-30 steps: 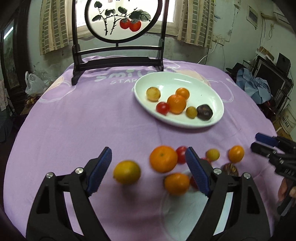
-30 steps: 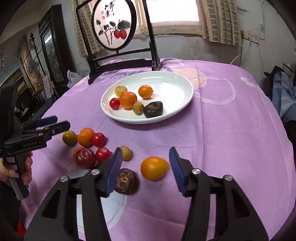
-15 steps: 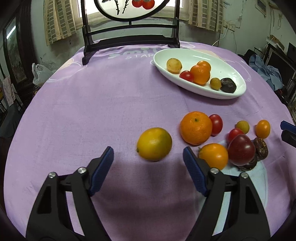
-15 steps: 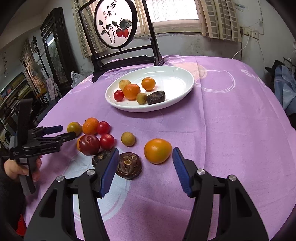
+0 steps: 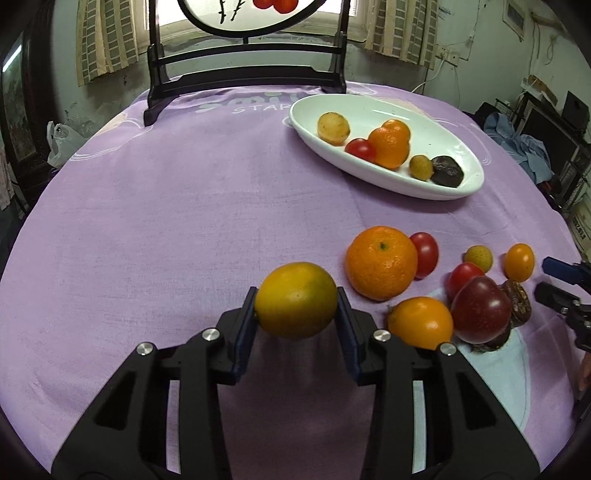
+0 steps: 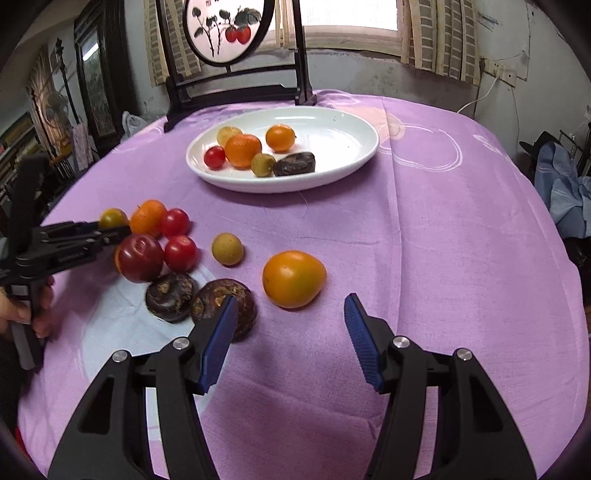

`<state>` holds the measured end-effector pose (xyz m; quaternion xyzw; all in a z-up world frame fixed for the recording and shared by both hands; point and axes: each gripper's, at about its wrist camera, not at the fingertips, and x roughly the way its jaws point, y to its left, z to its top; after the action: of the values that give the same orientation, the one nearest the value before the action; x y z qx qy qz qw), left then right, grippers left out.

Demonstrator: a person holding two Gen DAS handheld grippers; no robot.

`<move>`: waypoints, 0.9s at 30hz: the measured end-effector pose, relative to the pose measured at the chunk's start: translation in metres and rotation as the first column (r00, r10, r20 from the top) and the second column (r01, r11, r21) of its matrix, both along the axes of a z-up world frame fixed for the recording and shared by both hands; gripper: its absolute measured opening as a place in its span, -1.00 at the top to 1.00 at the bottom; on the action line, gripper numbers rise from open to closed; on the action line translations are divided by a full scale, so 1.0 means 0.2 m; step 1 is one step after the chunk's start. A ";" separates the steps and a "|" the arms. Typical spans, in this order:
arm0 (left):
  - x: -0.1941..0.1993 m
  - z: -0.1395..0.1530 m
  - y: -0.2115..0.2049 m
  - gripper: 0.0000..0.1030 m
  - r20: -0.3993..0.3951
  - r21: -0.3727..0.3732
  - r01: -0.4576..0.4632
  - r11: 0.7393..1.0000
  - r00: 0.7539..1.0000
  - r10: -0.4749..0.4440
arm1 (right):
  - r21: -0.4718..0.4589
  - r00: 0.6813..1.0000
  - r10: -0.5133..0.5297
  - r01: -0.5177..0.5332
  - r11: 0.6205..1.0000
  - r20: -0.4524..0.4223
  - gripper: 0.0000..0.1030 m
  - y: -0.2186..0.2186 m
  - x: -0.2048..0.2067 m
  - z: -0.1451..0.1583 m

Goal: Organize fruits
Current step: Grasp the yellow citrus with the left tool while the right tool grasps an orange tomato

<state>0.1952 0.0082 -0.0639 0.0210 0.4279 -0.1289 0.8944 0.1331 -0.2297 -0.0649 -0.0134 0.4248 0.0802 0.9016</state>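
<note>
My left gripper (image 5: 296, 295) is shut on a yellow-green citrus fruit (image 5: 295, 300), with both blue pads against its sides. A large orange (image 5: 382, 261), a dark plum (image 5: 480, 314) and several small fruits lie to its right. A white oval plate (image 5: 454, 188) with several fruits sits farther back. My right gripper (image 6: 290, 314) is open and empty, just short of an orange fruit (image 6: 293, 278). Two dark brown round fruits (image 6: 225, 306) lie by its left finger. The left gripper also shows in the right wrist view (image 6: 110, 229), at the left.
A dark wooden stand with a round painted panel (image 6: 229, 29) stands at the table's far edge behind the plate (image 6: 354, 162). The purple cloth (image 5: 147, 221) covers the round table. A pale blue patch (image 6: 110, 317) lies under some fruits.
My left gripper moved forward and closed on the yellow-green citrus fruit, which earlier lay free between its open fingers. My right gripper came closer to the orange fruit and stayed open.
</note>
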 end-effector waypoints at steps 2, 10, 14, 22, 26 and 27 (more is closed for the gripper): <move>-0.01 0.00 -0.01 0.21 -0.003 -0.002 0.016 1.000 1.000 -0.016 | -0.003 1.000 -0.012 0.012 1.000 -0.005 -0.16 0.01 0.02 0.00; -0.02 0.01 -0.01 0.21 -0.006 -0.015 0.034 0.999 0.999 -0.034 | -0.068 0.994 -0.105 0.103 0.992 -0.041 -0.16 0.04 0.15 -0.01; -0.04 0.01 -0.03 0.21 0.000 -0.007 0.050 0.999 0.999 -0.050 | -0.065 0.988 -0.120 0.114 0.991 -0.094 0.03 0.06 0.22 -0.07; -0.05 0.01 -0.04 0.21 -0.002 -0.003 0.056 0.998 0.998 -0.056 | 0.018 0.993 -0.107 0.108 0.994 -0.057 0.18 0.06 0.19 -0.05; -0.08 0.08 -0.04 0.21 0.036 -0.005 0.057 0.998 0.998 -0.056 | 0.047 0.995 -0.096 0.095 0.994 0.005 0.17 0.05 0.11 0.06; -0.09 0.11 -0.05 0.21 0.051 -0.009 0.060 0.998 0.997 -0.059 | 0.055 0.996 -0.091 0.089 0.995 0.025 0.17 0.04 0.09 0.09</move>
<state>0.1769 -0.0012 -0.0414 0.0325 0.4035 -0.1570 0.9008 0.1509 -0.2218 -0.0471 0.0288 0.4103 0.0507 0.9101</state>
